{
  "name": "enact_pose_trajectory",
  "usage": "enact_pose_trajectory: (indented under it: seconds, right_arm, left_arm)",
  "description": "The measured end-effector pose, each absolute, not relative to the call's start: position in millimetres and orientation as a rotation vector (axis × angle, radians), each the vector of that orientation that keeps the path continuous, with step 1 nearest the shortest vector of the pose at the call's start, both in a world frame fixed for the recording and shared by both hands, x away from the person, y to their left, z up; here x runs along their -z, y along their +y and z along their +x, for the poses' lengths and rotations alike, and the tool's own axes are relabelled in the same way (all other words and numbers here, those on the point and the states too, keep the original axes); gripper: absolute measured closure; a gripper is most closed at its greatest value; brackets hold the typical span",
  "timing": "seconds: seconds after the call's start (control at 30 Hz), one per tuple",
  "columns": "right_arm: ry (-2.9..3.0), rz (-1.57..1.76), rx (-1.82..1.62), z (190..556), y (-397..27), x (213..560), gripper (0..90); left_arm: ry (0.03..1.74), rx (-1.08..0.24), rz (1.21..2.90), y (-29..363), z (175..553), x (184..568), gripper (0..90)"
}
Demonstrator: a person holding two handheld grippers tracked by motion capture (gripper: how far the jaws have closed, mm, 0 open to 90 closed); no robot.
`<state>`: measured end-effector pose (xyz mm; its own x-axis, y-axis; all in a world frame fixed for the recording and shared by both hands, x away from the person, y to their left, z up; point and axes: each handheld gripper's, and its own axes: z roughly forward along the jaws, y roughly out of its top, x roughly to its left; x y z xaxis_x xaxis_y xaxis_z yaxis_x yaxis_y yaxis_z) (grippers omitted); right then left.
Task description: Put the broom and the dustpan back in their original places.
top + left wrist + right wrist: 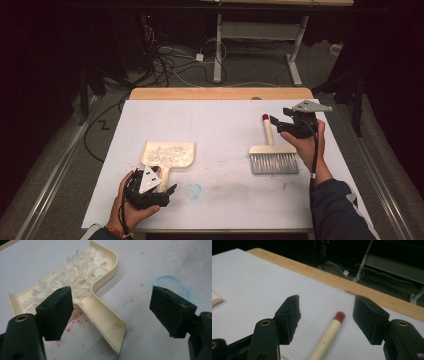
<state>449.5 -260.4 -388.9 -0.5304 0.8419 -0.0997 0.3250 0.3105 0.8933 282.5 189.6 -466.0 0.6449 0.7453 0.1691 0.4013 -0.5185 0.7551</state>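
The right tool (325, 315) is standing wide open above the brush (272, 150) handle, gripping nothing. The left tool (112, 312) is gaping around the dustpan (100, 302) handle. The brush is lying flat, its handle pointing away from the person.

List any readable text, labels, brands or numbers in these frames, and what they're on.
None readable: no print shows on the dustpan, the brush, the white table cover or either gripper.
The blue ring on the cover is a smudged mark, not a character.
The zigzag on the floor resembles a "Z" but seems to be a cable.
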Motion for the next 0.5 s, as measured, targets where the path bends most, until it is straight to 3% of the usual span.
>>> enact_pose_trajectory:
  seconds: [0.5]
  right_arm:
    - [1.949,0.926,-1.242,415,-251,378,22.5]
  left_arm:
    - [0.893,-0.658,2.167,191,282,465,18.1]
